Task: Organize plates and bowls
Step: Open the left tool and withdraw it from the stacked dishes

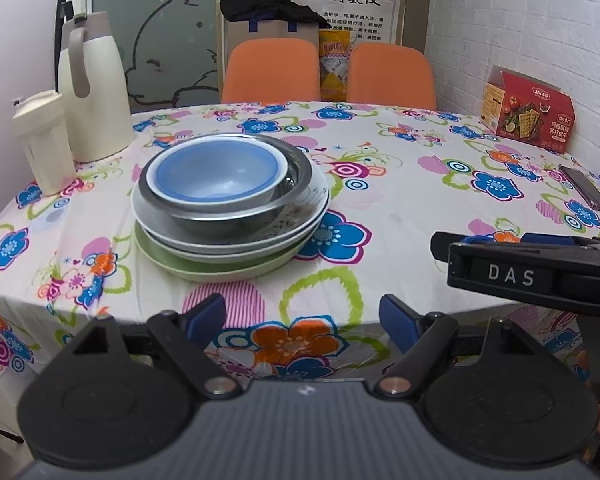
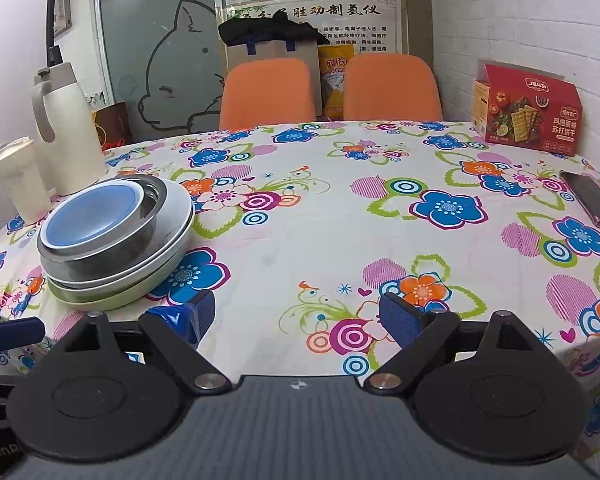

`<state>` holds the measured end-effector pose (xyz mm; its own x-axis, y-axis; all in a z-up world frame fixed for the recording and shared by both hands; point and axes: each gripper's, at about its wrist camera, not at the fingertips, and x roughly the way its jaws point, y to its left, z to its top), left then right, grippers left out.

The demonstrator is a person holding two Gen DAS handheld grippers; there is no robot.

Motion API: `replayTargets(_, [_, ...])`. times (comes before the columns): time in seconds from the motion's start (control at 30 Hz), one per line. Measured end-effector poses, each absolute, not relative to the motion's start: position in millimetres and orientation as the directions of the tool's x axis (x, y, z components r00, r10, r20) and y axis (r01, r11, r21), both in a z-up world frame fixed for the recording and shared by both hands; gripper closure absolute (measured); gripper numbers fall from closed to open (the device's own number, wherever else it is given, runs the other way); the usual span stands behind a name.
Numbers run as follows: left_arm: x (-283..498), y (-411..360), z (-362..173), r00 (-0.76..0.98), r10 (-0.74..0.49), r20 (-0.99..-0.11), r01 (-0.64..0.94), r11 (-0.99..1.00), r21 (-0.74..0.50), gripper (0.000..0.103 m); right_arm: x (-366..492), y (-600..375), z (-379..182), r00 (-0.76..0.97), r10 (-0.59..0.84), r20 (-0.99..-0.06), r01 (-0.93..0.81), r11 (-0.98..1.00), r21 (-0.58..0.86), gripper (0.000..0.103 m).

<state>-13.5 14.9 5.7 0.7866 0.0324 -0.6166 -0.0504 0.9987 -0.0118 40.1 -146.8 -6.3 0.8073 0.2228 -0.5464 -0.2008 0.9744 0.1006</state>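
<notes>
**2 grippers idle, dishes already nested**

Left gripper (image 1: pixel 302 322) and right gripper (image 2: pixel 296 318): jaws spread wide, nothing held, hovering at the table's near edge. Ahead-left, blue bowl (image 1: pixel 216 174) sits inside steel bowl (image 1: pixel 236 216), atop grey plates (image 1: pixel 300 220) and green plate (image 1: pixel 220 268); largest lowest, likely for stability.

The green plate (image 1: pixel 220 270) lies mostly hidden beneath the stacked plates and bowls.

Cream jug (image 1: pixel 94 92), tumbler (image 1: pixel 44 142) — cracker box (image 2: pixel 528 110), phone (image 2: pixel 594 200).
</notes>
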Motion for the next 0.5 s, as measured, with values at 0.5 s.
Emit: replayTargets(0.5, [-22.1,19.3,11.1,0.811,-0.015,-0.585,-0.029,0.997,-0.066,0.021,33.4,-145.3,-3.6,0.800,0.267,-0.537,-0.230,0.964,0.136,0.027])
